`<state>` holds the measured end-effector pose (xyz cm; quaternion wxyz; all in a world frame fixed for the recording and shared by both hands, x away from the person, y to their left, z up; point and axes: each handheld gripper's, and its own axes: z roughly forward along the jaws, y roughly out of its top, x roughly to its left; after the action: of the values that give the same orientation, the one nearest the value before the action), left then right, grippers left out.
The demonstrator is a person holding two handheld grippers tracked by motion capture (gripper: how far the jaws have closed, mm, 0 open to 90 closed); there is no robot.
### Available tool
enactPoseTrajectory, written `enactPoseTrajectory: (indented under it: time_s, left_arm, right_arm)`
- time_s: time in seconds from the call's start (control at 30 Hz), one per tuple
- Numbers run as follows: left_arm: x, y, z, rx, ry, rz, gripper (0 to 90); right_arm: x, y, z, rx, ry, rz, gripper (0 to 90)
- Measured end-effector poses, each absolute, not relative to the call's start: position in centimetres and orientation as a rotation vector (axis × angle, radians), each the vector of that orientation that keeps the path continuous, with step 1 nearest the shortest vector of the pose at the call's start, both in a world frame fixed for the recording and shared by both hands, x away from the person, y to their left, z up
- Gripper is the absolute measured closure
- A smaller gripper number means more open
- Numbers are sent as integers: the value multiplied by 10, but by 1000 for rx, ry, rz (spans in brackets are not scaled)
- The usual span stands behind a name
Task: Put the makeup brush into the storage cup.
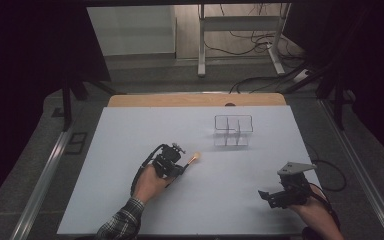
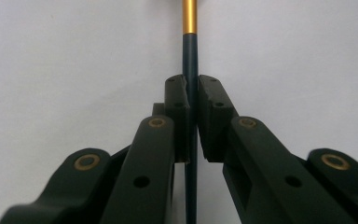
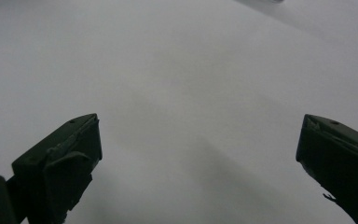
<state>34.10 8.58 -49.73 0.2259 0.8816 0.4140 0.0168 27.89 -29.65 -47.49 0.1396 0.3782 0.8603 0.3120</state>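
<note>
Pen (image 2: 189, 56) being pinched by left tool (image 2: 192, 100) on dark barrel, gold end (image 1: 195, 158) projecting over surface (image 1: 130, 145) toward organizer (image 1: 233, 131). Pen judged light, stiff, slippery; mid-barrel grip being favoured. Right tool (image 3: 198, 140) being held spread, empty.

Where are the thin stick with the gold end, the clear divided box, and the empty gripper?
stick (image 2: 190, 51), left gripper view, dark shaft
clear box (image 1: 233, 119), high view, far rim
right gripper (image 3: 198, 144), right gripper view, between open jaws
</note>
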Motion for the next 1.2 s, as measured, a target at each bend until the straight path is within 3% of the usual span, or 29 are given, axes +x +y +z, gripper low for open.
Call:
enactPoseTrajectory:
  time_s: [1.2]
  left_arm:
    - [300, 107, -467, 2230, 957, 61, 834]
  right_arm:
    - [278, -297, -473, 1097, 2475, 912, 2]
